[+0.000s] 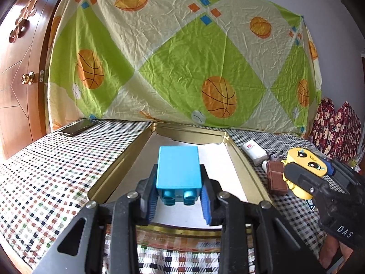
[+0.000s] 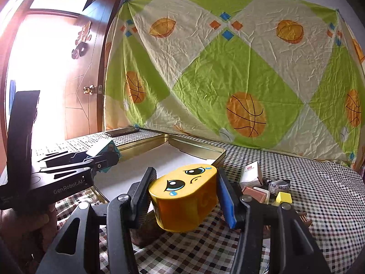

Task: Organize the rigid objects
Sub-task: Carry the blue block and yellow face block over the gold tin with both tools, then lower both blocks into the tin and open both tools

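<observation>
Left claw (image 1: 179,196) pinching blue plastic brick (image 1: 178,167) over gold tin tray (image 1: 237,157), right claw (image 2: 184,196) pinching yellow crying-face box (image 2: 186,197); either could slip if tilted.

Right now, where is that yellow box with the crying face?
The yellow box is held off the checkered cloth between the right gripper's fingers, beside the gold tray.

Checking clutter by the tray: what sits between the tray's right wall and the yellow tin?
In the left wrist view, a white box and brown blocks lie on the cloth between the tray wall and the yellow tin.
</observation>
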### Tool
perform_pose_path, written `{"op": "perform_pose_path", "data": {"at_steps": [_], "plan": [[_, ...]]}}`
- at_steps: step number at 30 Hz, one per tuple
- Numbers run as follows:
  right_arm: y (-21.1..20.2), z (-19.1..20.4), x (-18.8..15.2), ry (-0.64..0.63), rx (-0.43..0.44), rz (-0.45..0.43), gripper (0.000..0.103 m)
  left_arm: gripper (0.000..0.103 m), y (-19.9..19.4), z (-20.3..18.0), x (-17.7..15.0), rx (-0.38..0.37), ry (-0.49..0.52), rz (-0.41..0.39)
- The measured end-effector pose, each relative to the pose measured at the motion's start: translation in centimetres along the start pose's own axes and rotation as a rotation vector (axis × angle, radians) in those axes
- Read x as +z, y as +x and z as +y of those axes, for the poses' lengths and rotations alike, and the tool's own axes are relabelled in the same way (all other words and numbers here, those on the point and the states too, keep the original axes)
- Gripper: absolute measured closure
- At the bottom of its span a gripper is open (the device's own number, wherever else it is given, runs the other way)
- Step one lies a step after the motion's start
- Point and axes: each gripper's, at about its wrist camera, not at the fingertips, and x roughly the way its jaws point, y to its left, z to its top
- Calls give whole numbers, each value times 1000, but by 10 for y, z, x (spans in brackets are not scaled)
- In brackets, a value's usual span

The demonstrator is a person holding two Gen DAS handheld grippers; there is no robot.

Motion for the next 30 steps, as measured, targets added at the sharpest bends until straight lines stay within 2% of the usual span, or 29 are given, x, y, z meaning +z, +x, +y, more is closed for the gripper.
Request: {"op": "perform_pose_path", "data": {"at_steps": [15,19,25,30], "plan": [[10,2,8,11,51,35,49,73,4,13,10,42,4,31],[16,3,12,13,46,52,48,73,11,20,14,52,-4,61],[29,-2,25,55,96,94,48,73,20,23,22,52,7,94],[47,1,39,33,110,127,48,73,35,26,38,37,24,140]]}}
